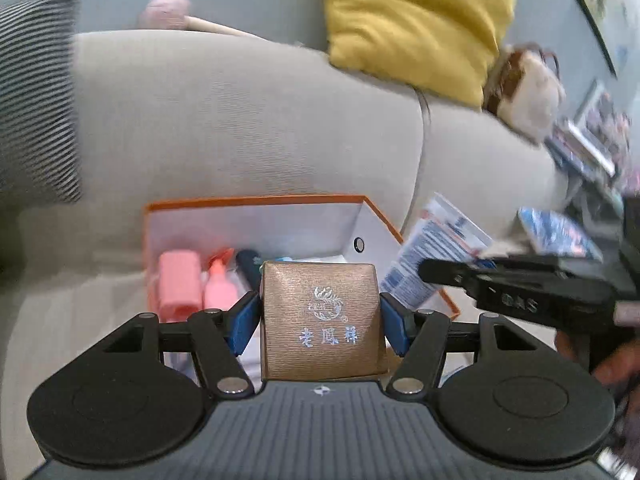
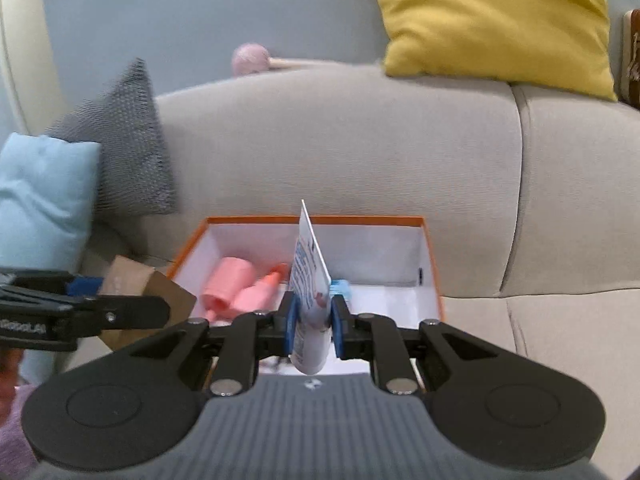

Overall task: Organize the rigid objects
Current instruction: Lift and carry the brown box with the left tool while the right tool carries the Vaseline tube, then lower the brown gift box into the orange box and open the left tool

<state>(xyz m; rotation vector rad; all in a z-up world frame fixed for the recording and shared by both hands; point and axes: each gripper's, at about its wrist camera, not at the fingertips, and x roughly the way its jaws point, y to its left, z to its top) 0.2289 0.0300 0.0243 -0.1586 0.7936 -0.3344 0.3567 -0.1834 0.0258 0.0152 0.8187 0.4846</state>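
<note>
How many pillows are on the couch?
3 that I can see: a yellow pillow up on the backrest, a grey patterned pillow at the left end, and a light blue pillow beside it. More may be hidden.

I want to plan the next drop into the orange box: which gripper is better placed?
Probably right: the right gripper holds its tube directly over the orange box, while the left gripper holds the brown box at its near edge.

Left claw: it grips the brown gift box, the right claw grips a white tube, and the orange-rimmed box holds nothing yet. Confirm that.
Not quite. The orange-rimmed box already holds a pink bottle and other items, as the right wrist view shows. The left claw does grip the brown gift box, the right claw the white tube.
</note>
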